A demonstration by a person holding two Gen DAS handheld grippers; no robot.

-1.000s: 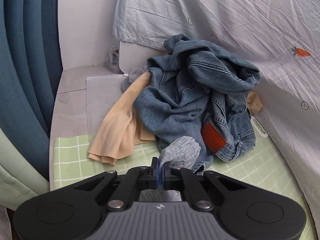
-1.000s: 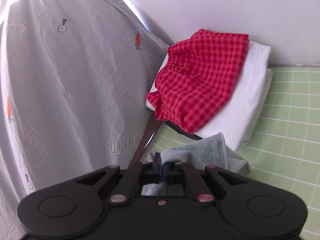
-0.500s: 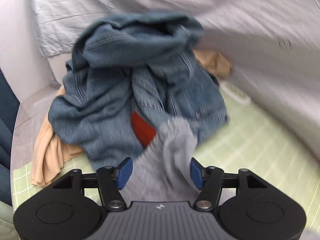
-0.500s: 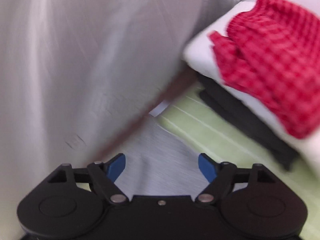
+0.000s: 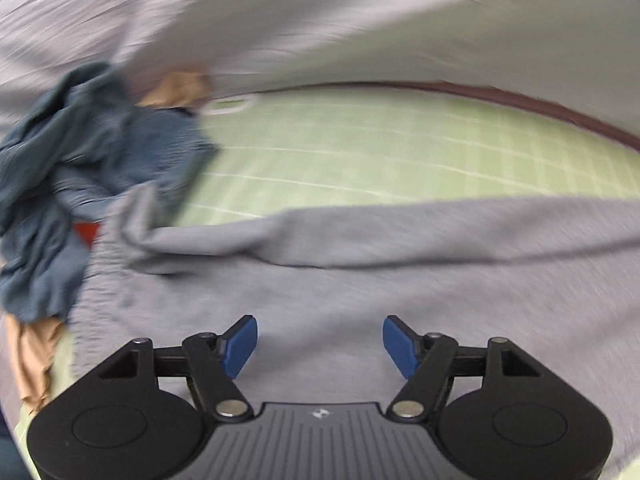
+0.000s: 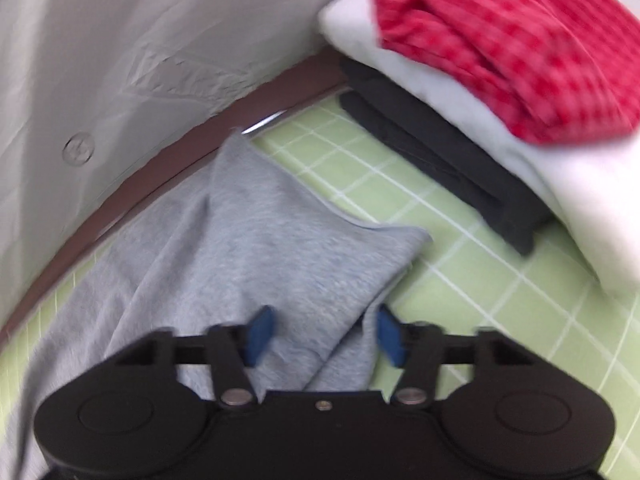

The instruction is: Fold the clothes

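Green checked matting (image 5: 380, 148) covers the working surface, with a pale printed sheet (image 5: 320, 28) hanging behind it, and the grey garment (image 5: 360, 272) spread across the mat serves as the landmark for everything else.

At the grey garment's left end sits the unsorted heap: crumpled blue denim (image 5: 80, 176) with tan cloth (image 5: 28, 360) under it, touching or slightly overlapping the garment's edge. That pile seems parked at one end so the middle of the mat stays free for folding.

Over the garment's near part the left gripper (image 5: 319, 343) hovers with its blue pads (image 5: 240, 344) well apart and opening further; nothing is clamped, only flat cloth below them. The garment looks released here so it can lie flat.

At the garment's right end, where a folded corner (image 6: 360, 248) points toward the stack, the right gripper (image 6: 324, 334) has its jaws closing, with a fold of grey fabric between the pads; whether they press on it yet cannot be told through the blur. Gripping this edge would likely serve to straighten or turn it over.

Right of the garment, apart from it, rests the finished stack: dark folded items (image 6: 440, 160) at the bottom, white cloth (image 6: 540, 184) above, red checked fabric (image 6: 520, 48) on top.
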